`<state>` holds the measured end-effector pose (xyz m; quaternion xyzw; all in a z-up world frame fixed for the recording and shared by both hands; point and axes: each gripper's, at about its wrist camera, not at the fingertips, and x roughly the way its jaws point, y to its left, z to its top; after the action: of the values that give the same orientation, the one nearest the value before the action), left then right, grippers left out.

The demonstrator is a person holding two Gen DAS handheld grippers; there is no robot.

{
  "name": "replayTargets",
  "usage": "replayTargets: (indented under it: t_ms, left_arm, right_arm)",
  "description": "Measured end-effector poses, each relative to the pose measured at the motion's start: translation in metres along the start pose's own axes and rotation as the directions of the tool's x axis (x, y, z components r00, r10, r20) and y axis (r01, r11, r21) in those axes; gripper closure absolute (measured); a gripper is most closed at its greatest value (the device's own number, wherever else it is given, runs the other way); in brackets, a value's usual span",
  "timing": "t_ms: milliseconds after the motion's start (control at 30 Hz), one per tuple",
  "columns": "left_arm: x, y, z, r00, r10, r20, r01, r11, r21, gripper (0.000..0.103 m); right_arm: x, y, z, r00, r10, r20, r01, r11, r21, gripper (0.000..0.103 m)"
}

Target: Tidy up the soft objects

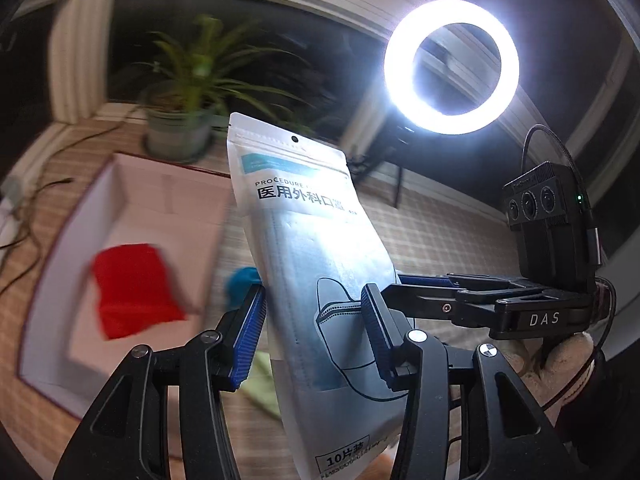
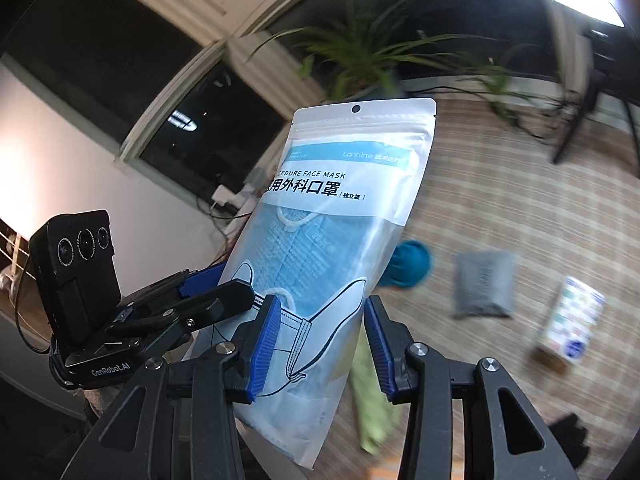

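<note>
A white-and-blue face mask pack stands upright in the air, held from both sides. In the left wrist view my left gripper is shut on its lower part, blue pads against both edges. My right gripper is shut on the same pack low down. Below lies a white open box with a red cloth inside. On the checked floor covering lie a teal soft thing, a green cloth and a grey pouch.
A colourful flat packet and a black item lie at the right. A potted plant stands behind the box by the window. A ring light on a stand glares at upper right. Cables run along the left.
</note>
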<state>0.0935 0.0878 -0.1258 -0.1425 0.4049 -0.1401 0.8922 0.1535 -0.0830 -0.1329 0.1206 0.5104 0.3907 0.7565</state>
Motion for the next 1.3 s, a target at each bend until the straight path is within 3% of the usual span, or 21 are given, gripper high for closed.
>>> replayTargets:
  t_ms: [300,667,767,867,1300]
  left_arm:
    - [-0.024,0.076,0.005,0.998,0.058,-0.011,-0.059,0.997,-0.049,0.057]
    - [-0.008,0.14,0.014,0.989,0.106,-0.098,-0.11,0.993,-0.037,0.057]
    - [0.0,0.146,0.015,0.989,0.083,-0.124,-0.088,0.996,-0.033,0.065]
    - [0.009,0.141,0.015,0.983,0.124,-0.134,-0.123,0.992,0.014,0.066]
    - [-0.012,0.145,0.014,0.991,0.098,-0.088,-0.099,0.995,-0.006,0.066]
  right_arm:
    - [0.076,0.051,0.019,0.998,0.022,-0.055,-0.024,0.999,-0.023,0.063]
    - [0.154,0.072,0.025,0.99,-0.039,-0.137,0.038,0.999,-0.013,0.064]
    - [0.168,0.074,0.028,0.987,-0.028,-0.155,0.028,1.0,-0.001,0.066]
    - [0.175,0.083,0.031,0.987,-0.047,-0.154,0.044,0.999,-0.023,0.066]
    - [0.132,0.064,0.033,0.994,-0.075,-0.073,0.075,0.997,-0.009,0.066]
